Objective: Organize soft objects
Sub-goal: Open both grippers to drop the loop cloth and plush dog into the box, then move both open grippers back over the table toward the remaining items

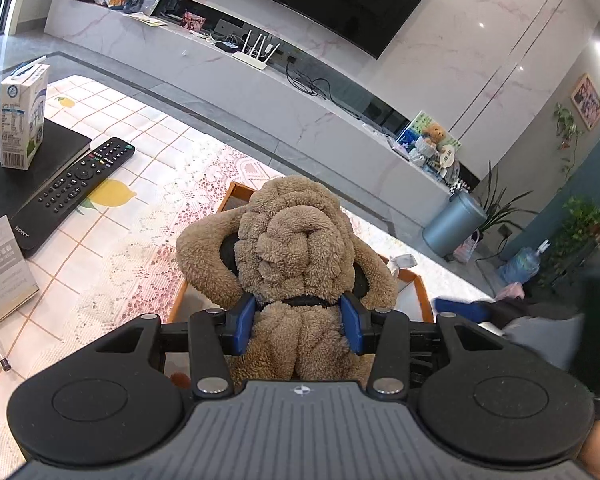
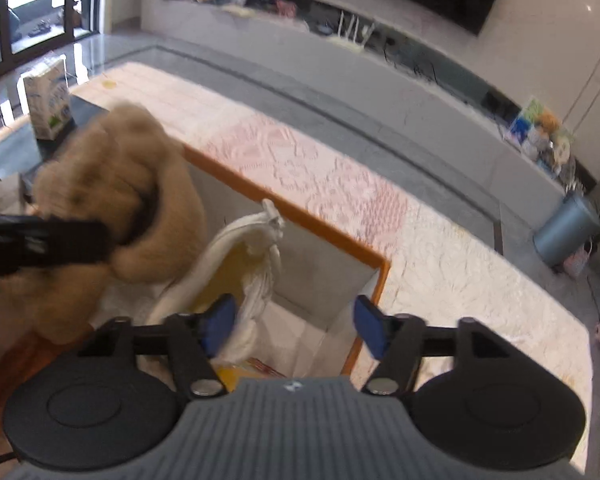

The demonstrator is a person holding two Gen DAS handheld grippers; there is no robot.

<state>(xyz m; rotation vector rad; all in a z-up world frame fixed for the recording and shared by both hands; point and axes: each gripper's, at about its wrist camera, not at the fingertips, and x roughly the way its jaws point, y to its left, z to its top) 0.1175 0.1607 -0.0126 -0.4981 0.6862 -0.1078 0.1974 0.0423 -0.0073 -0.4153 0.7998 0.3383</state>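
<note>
A brown plush toy (image 1: 296,240) hangs over an orange-rimmed storage box (image 1: 418,280), and my left gripper (image 1: 300,320) is shut on its neck, with the blue pads pressing in from both sides. From the right wrist view the same plush toy (image 2: 120,176) sits at the left, over the box's near-left corner, with the left gripper's black finger (image 2: 40,240) across it. My right gripper (image 2: 296,324) is open above the box (image 2: 300,216). A white knotted cloth item (image 2: 260,248) with yellow inside stands in the box and leans against the left pad, and the right pad is clear of it.
A milk carton (image 1: 20,120) stands on a black notebook (image 1: 4,176) at the left of the lace-covered table, and a black remote (image 1: 76,184) and a grey booklet (image 1: 4,268) lie near it. Beyond the table are the floor and a long TV bench.
</note>
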